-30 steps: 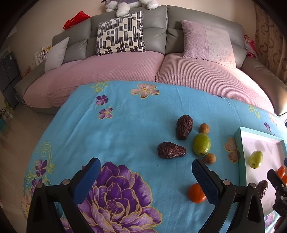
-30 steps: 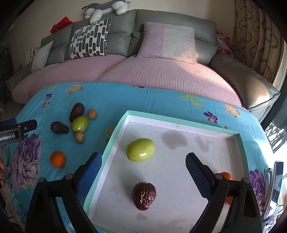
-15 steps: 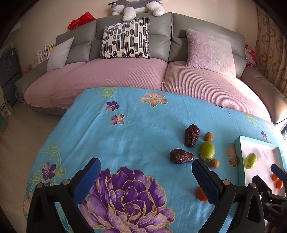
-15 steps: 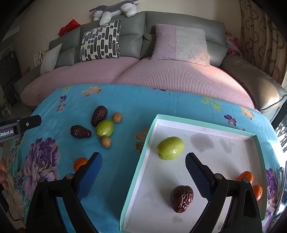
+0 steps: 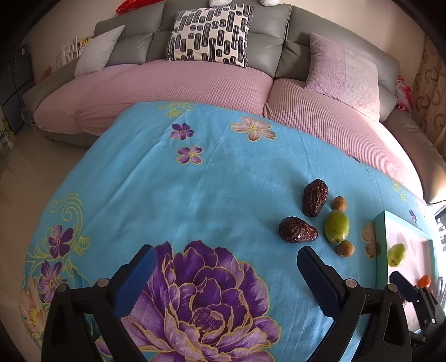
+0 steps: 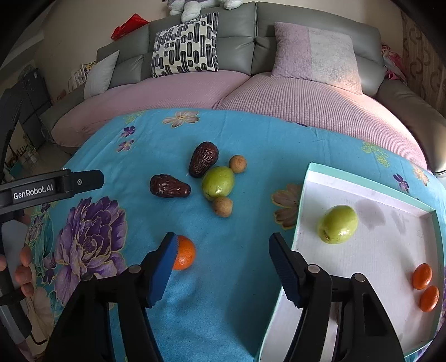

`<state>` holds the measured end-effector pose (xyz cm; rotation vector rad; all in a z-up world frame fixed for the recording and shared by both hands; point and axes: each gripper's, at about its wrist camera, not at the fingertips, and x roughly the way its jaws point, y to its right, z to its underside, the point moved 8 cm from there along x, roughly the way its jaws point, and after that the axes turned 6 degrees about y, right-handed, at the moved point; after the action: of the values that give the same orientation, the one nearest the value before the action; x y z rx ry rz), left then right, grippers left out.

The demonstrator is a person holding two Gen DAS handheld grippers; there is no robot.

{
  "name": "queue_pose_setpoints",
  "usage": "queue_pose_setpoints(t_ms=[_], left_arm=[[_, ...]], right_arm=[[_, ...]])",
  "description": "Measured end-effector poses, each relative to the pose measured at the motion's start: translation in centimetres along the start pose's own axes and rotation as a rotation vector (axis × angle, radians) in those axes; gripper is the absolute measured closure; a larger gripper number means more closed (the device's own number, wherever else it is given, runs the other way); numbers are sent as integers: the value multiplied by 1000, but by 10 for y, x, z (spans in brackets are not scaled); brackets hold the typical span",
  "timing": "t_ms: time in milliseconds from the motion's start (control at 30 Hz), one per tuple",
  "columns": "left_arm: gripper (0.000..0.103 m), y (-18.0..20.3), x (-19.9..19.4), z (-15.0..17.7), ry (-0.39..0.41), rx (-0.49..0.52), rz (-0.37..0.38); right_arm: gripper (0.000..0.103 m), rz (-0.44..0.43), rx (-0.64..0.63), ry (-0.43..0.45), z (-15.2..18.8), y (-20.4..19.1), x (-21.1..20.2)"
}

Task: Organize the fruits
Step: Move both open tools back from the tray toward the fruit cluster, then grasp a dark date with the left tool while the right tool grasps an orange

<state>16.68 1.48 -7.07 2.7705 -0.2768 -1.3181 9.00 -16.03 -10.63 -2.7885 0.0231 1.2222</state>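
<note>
three oranges (image 6: 184,256), two green fruits (image 6: 218,182), two dates (image 6: 169,190)

A grey sofa (image 6: 315,33) with pink seat covers (image 5: 172,80) is curving along a cream wall (image 6: 72,25) — patterned (image 5: 209,33), grey (image 5: 97,53) and lilac (image 6: 315,53) cushions are leaning against its back. Pale floor tiles (image 5: 25,178) are showing at left, daylight is falling across the lilac cushion.

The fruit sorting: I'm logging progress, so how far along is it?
Partly done. The tray holds a green fruit and two oranges. Nothing is in hand: the right gripper is open by a loose orange. Two dates, another green fruit and two small brown fruits remain on the cloth.
</note>
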Motion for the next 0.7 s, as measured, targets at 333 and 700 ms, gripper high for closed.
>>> queue_pose_setpoints(t_ms=[333, 700], left_arm=[[11, -2, 22, -1, -57, -78, 58], [12, -3, 28, 2, -74, -90, 61]], right_arm=[[41, -68, -13, -71, 13, -23, 23], [62, -97, -56, -123, 24, -38, 37]])
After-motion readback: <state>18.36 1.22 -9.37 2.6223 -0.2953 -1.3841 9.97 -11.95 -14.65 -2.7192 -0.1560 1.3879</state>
